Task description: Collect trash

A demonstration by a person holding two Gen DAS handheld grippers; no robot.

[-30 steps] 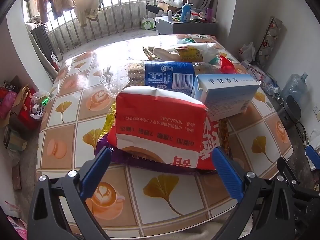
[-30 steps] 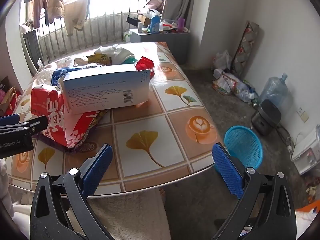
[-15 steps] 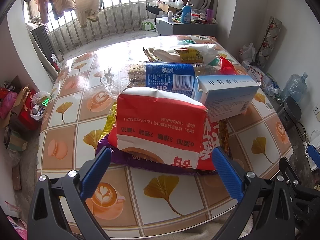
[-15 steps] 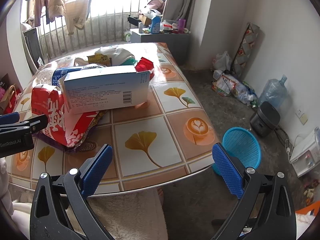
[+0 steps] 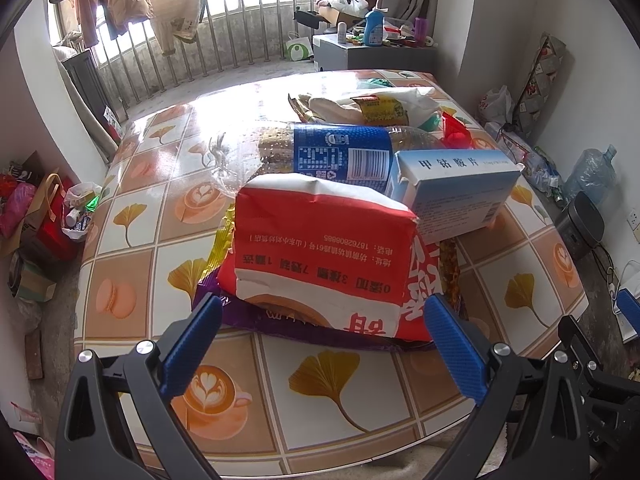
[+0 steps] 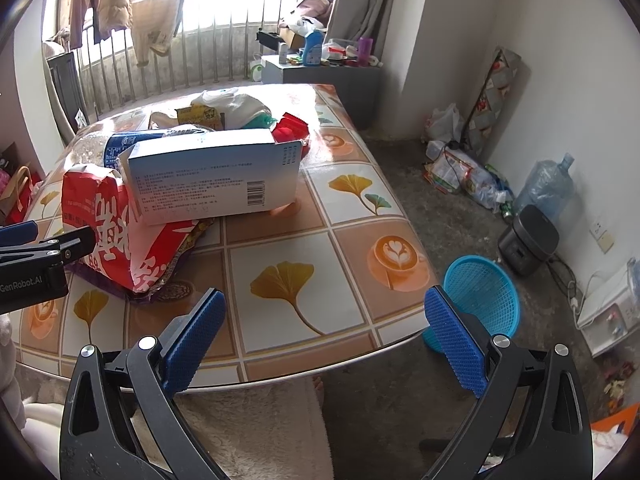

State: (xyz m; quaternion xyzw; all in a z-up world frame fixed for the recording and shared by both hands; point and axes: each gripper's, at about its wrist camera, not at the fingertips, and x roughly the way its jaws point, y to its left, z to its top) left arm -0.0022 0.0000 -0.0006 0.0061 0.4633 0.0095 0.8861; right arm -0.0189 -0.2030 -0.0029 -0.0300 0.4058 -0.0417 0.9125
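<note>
Far left, left gripper (image 5: 322, 344) spread wide, nothing pinched, lined up low at the table (image 5: 132, 280) edge and squared on the red bag (image 5: 320, 256), likely first pick. Red bag slumped on a purple wrapper (image 5: 248, 318), propping the blue box (image 6: 216, 176); clear bottle (image 5: 320, 152) lying behind. Centre, right gripper (image 6: 324, 336) also gaping, empty, hovering off the table's near edge. Further right, blue basket (image 6: 486, 292) on the floor just beside the table, probably parked there for the drop.

Box (image 5: 456, 196) reads "甲钴胺片"; red bag (image 5: 320, 256) shows "18762808865"; left gripper (image 6: 24, 276) body: "GenRobot.AI".
</note>
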